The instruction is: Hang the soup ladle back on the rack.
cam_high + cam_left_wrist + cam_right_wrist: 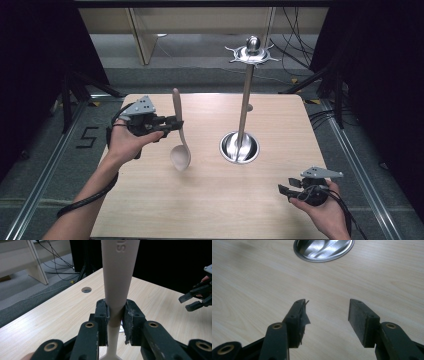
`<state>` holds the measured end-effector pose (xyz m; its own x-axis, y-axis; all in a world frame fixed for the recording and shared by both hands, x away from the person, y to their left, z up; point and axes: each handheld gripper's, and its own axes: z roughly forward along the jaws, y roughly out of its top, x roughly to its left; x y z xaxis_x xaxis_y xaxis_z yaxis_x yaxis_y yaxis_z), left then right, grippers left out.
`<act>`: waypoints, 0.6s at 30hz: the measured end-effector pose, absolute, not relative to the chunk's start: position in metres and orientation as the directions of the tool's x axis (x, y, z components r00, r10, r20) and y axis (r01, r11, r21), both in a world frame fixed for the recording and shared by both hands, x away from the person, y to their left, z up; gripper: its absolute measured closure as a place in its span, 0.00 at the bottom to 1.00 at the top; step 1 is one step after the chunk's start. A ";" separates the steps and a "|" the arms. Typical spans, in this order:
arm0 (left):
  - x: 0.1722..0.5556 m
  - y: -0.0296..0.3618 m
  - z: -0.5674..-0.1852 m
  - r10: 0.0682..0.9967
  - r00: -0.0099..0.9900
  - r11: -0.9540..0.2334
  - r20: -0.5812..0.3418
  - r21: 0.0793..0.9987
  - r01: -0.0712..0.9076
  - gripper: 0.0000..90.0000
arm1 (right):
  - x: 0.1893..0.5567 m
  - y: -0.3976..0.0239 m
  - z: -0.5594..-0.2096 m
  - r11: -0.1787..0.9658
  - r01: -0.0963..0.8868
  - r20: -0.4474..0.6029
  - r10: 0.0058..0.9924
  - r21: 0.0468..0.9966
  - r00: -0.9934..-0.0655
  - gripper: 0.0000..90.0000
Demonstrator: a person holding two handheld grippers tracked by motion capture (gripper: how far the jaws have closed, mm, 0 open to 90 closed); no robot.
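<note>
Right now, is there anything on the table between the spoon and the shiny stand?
No. In the high view the spoon, held by the left gripper, and the stand have just bare table between them.

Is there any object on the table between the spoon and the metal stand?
Nothing visible. The left tongs hold the spoon above bare table, and the stretch toward the metal stand looks free.
</note>
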<state>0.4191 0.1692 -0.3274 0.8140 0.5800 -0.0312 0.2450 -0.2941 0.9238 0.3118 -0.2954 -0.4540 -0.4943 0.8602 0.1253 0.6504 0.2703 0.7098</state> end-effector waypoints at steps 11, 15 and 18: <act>0.422 0.146 -0.311 0.591 0.806 -0.311 -0.030 0.914 0.262 0.82 | 0.310 -0.295 -0.453 0.238 0.658 0.144 0.870 0.714 -0.471 0.53; 0.422 0.140 -0.308 0.590 0.807 -0.327 -0.019 0.909 0.260 0.82 | 0.310 -0.295 -0.453 0.238 0.657 0.144 0.870 0.715 -0.471 0.53; 0.423 0.136 -0.306 0.581 0.814 -0.325 -0.024 0.909 0.259 0.82 | 0.310 -0.295 -0.453 0.243 0.657 0.140 0.870 0.713 -0.473 0.53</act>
<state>0.4233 0.1360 -0.3061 0.8135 0.5811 -0.0242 0.2593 -0.3253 0.9093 0.3096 -0.2953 -0.4529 -0.4732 0.8697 0.1403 0.6574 0.2426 0.7134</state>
